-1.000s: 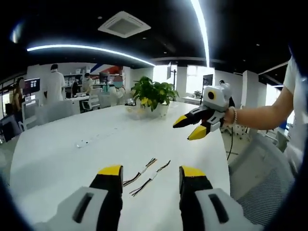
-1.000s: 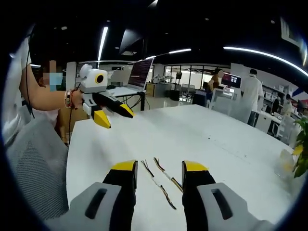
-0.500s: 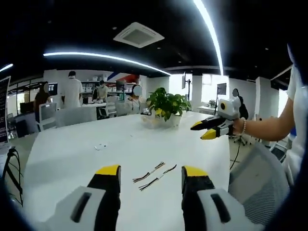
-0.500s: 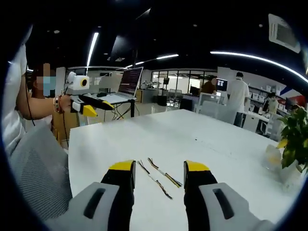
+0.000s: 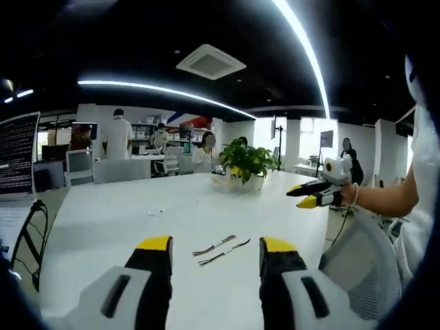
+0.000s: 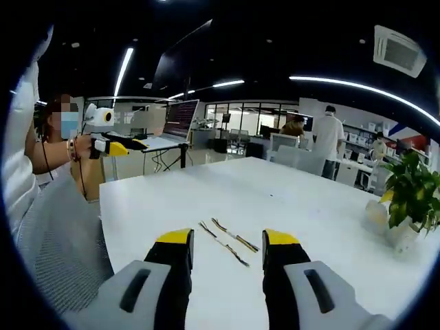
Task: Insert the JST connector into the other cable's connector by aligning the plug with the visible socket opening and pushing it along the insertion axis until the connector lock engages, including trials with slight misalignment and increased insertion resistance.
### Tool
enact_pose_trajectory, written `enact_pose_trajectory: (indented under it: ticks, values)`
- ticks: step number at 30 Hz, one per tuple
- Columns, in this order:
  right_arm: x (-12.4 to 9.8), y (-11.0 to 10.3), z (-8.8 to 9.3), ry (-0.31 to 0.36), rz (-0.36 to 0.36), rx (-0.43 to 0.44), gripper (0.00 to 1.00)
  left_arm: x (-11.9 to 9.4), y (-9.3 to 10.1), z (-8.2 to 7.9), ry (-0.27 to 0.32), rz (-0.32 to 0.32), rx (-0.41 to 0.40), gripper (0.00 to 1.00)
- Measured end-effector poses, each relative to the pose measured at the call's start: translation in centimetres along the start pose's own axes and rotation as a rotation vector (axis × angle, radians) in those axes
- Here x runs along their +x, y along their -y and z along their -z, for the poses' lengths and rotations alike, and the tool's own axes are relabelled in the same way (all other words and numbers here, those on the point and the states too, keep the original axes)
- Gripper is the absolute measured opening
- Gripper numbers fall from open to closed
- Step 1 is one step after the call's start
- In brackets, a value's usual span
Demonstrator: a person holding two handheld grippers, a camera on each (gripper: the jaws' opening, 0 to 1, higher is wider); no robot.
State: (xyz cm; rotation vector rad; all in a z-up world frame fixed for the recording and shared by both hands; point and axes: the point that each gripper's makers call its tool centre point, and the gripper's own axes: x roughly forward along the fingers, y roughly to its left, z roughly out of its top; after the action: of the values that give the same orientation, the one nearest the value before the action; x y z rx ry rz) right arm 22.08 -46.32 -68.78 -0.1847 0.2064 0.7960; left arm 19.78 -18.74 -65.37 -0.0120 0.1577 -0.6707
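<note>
two cables [image 5: 220, 247] side by side mid white table [image 5: 103, 227], well clear of its edges, left gripper [image 5: 215, 249] and right gripper [image 6: 229, 242] both held agape, gripping nothing

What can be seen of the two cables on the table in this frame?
The two cables lie side by side, apart, on the white table, unheld and unmated. Each is a thin short bundle of dark and yellowish wires with a small pale connector partway along. They rest ahead of both open grippers; connector detail is too small to tell.
</note>
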Motion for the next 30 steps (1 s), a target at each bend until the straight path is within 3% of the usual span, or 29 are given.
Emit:
enact_pose_trajectory:
  ticks: [5,18,30]
  values:
    - [-1.4,-0.7,0.6,-0.006,0.021,0.001,0.37,-1.3,1.1,0.3,0.010,-0.010,0.000,0.47]
    - [-2.8,-2.9,2.9,-0.024,0.037,0.044,0.38,-3.2,3.5,3.0,-0.015,-0.008,-0.030,0.47]
    - [-3.4,-3.5,4.3,-0.014,0.066,0.103,0.38,-3.9,5.2,6.3,-0.087,0.001,-0.065,0.45]
